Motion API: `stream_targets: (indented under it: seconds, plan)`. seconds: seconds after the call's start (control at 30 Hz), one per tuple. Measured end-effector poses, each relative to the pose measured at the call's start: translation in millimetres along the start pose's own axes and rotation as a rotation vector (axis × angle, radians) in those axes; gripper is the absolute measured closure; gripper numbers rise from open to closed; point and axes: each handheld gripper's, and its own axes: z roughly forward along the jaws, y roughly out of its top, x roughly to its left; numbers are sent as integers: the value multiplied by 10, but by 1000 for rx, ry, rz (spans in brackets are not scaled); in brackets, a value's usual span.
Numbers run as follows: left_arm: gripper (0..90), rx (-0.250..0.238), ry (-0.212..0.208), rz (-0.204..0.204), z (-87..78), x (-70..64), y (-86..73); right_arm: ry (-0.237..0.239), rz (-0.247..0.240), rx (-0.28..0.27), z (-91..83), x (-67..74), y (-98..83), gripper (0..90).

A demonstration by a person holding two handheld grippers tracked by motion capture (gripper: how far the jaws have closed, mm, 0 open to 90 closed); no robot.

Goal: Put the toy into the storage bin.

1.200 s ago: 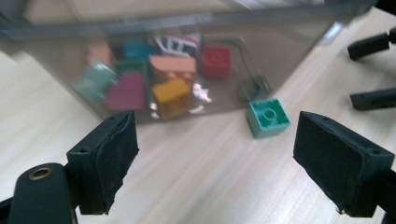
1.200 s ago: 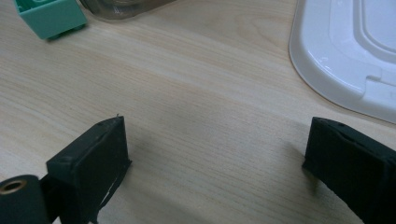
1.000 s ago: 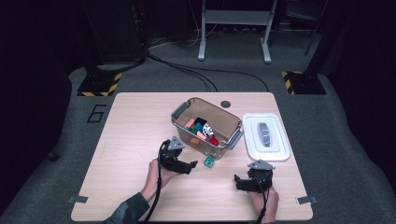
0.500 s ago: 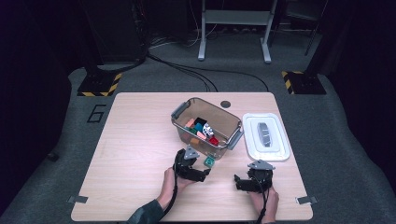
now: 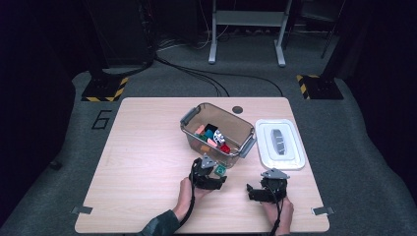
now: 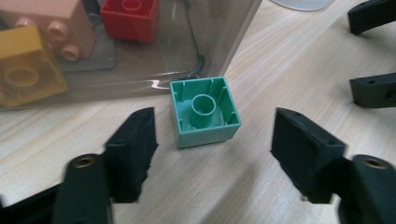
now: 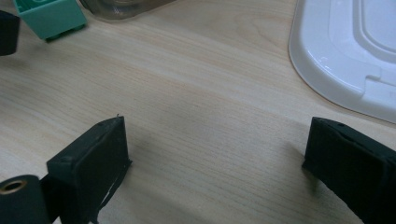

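From above we see the left gripper [image 5: 220, 178] beside the clear plastic bin [image 5: 244, 129] on the wooden table [image 5: 142, 147]. Its own camera shows the hollow underside of a teal square brick [image 6: 204, 111] lying between its jaws, which have been closing but don't yet touch it (smooth plastic, round tube inside). The right gripper [image 7: 215, 154] stands released over bare wood near the white lid [image 7: 345, 51].

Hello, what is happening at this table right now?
A person holds a gripper in each hand. The left gripper is at a green block that lies hollow side up on the table, just outside a clear bin holding more blocks. Its jaws have just been closing, with the block between them but not yet touched. The right gripper rests open over bare wood, near the white lid that lies beside the bin.
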Motion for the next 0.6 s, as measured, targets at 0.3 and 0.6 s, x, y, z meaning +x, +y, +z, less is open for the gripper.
stream_targets:
  seconds: [0.3, 0.6]
  plan:
    - [508, -1, 18, -16, 43, 11, 5, 1, -1, 0, 0, 0, 0, 52]
    - [590, -11, -20, -13, -18, 46, -9, 1, -1, 0, 0, 0, 0, 52]
